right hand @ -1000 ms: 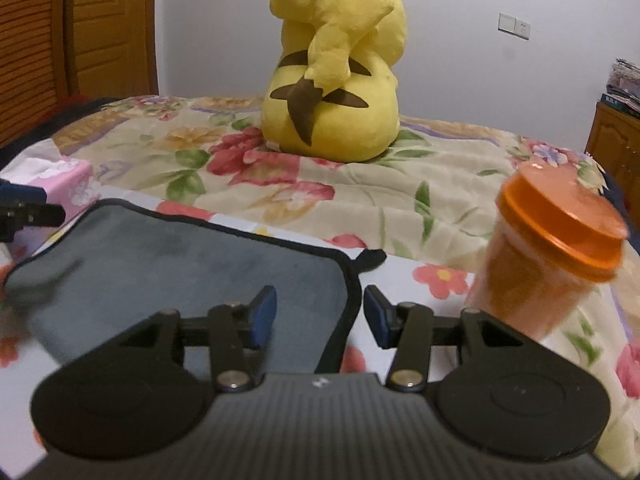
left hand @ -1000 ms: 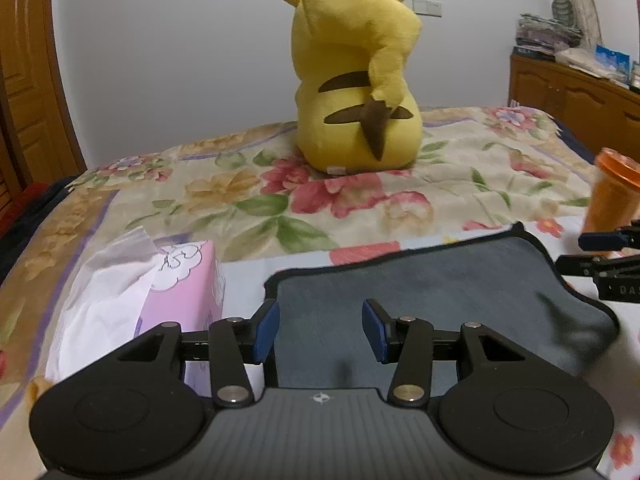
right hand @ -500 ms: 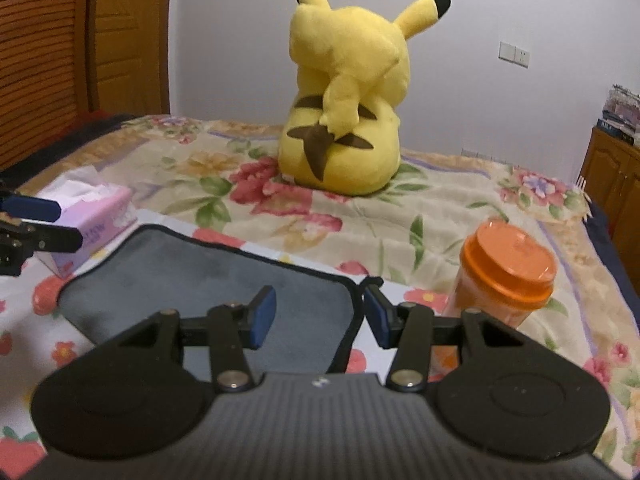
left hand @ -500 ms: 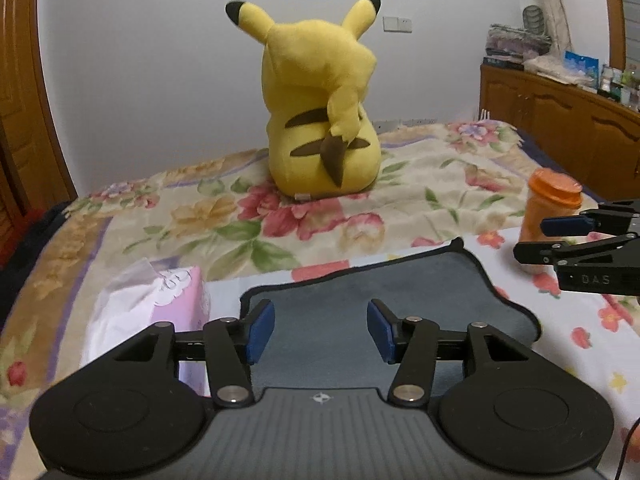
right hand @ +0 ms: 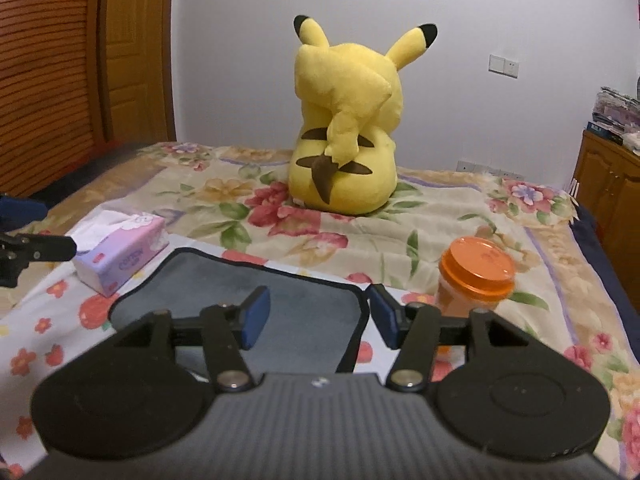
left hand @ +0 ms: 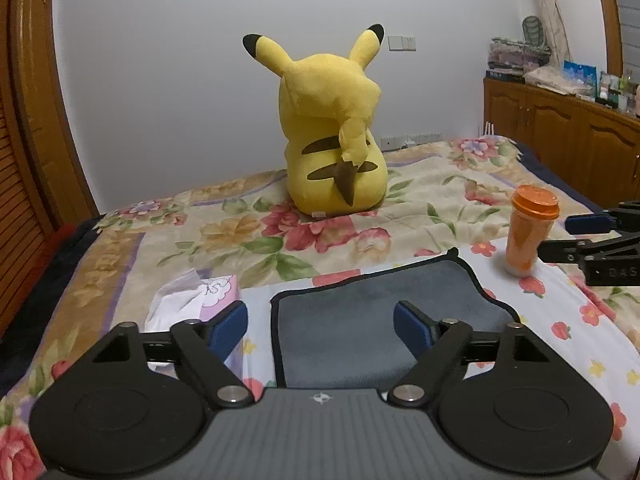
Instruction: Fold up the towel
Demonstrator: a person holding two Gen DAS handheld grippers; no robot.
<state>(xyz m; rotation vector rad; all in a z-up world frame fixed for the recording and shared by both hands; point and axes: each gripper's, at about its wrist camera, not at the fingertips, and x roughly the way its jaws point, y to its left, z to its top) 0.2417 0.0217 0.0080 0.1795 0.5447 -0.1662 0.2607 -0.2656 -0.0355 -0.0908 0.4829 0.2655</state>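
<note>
Both my left gripper [left hand: 320, 326] and right gripper [right hand: 318, 318] hang spread and empty above the grey towel [left hand: 376, 316], flat on the bed [left hand: 420, 208]; soft, limp cloth, so I'd pinch its 2 near corners

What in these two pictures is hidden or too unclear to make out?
- Near edge of the grey towel: both views, covered by each gripper's own body.
- Base of the orange cup: right wrist view, behind the right gripper.
- Plush toy: face turned away, both views.
- Items on the cabinet: left wrist view, too small.
</note>
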